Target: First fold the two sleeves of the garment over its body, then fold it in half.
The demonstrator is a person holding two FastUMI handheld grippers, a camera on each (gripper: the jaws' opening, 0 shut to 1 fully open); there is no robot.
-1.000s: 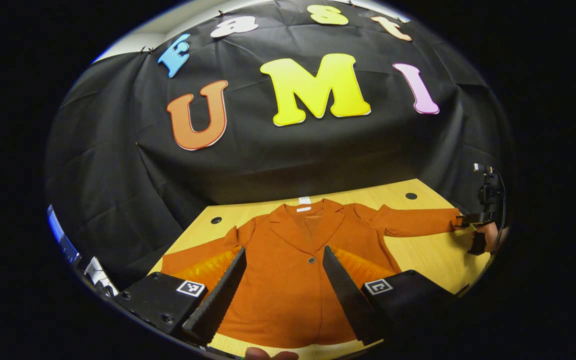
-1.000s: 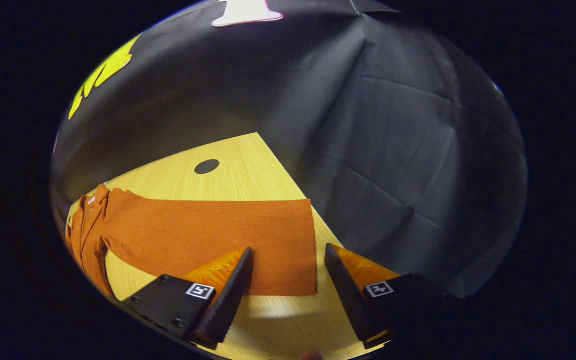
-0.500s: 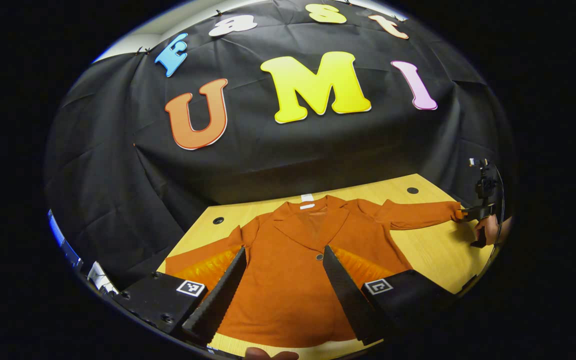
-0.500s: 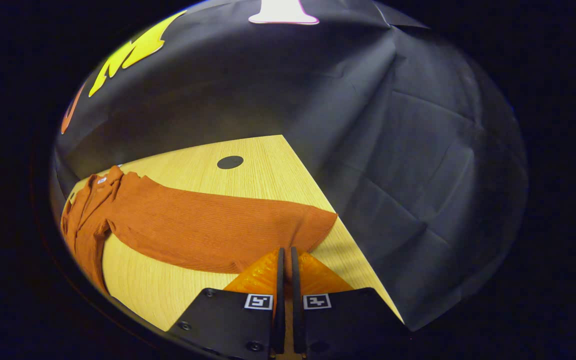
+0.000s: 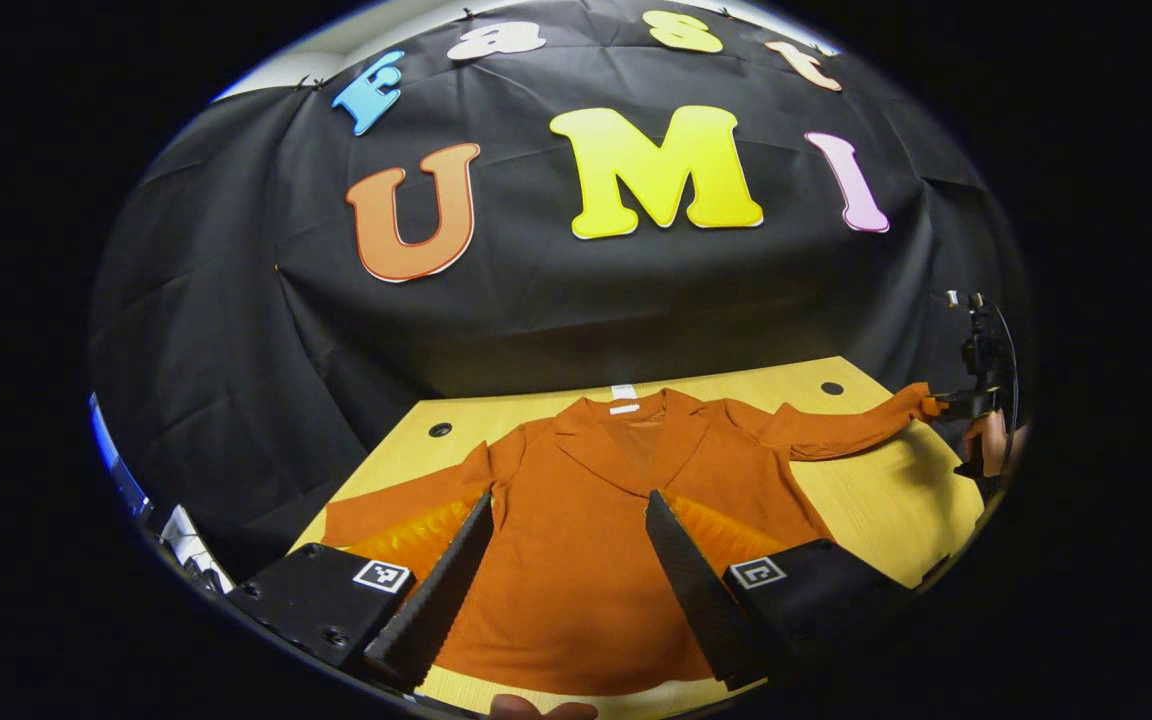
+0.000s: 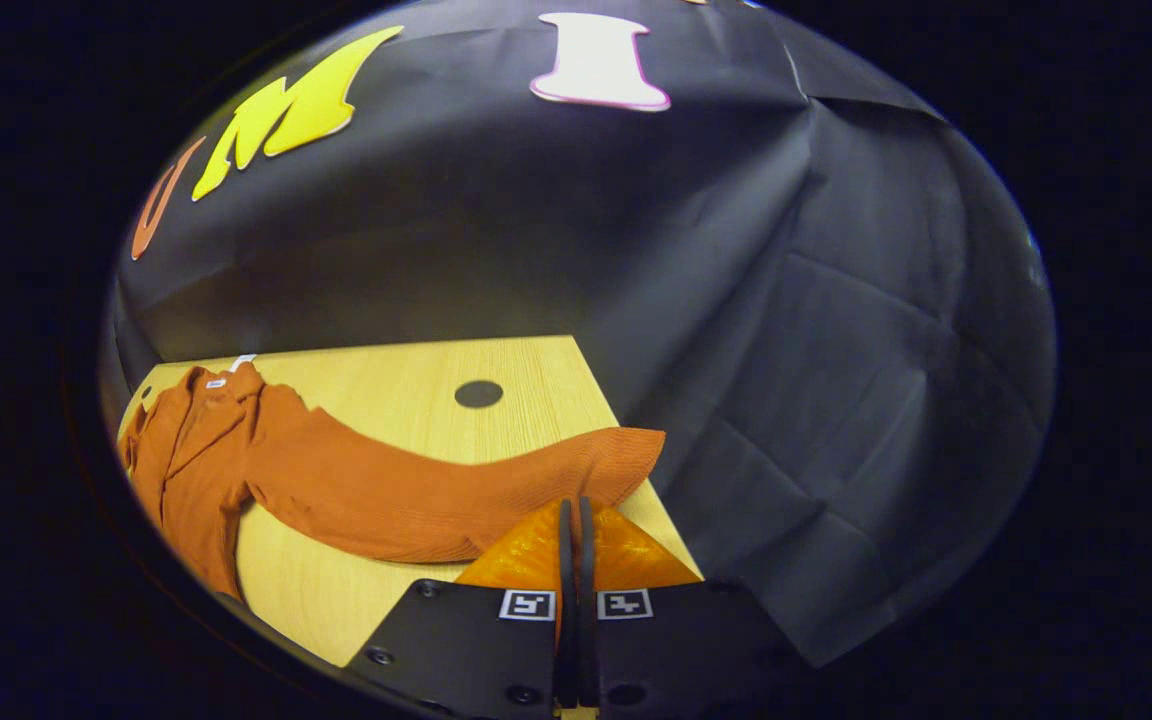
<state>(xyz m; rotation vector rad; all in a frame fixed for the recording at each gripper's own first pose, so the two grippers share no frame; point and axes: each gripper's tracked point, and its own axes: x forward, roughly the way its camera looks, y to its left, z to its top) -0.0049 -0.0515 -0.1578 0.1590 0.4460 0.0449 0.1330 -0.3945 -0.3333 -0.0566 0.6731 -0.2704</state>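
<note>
Left gripper [image 5: 566, 560]: fingers spread wide, hovering over the lower front of the orange garment [image 5: 586, 540], gripping nothing. Garment lies face-up and flat on the wooden table [image 5: 876, 510], collar toward the black cloth wall [image 5: 236, 330]. Nothing lies between gripper and garment. Beyond the garment's body, the right gripper [image 5: 946, 405] pinches the sleeve [image 5: 836, 430] cuff, lifted off the table. Right gripper view: fingers clenched together on the cuff [image 6: 616, 460]; a dark round hole [image 6: 478, 393] in the table sits behind the sleeve.

Right tongs [image 6: 573, 520] clamped on sleeve [image 6: 436, 490] cuff, lifted off table [image 6: 386, 375].
</note>
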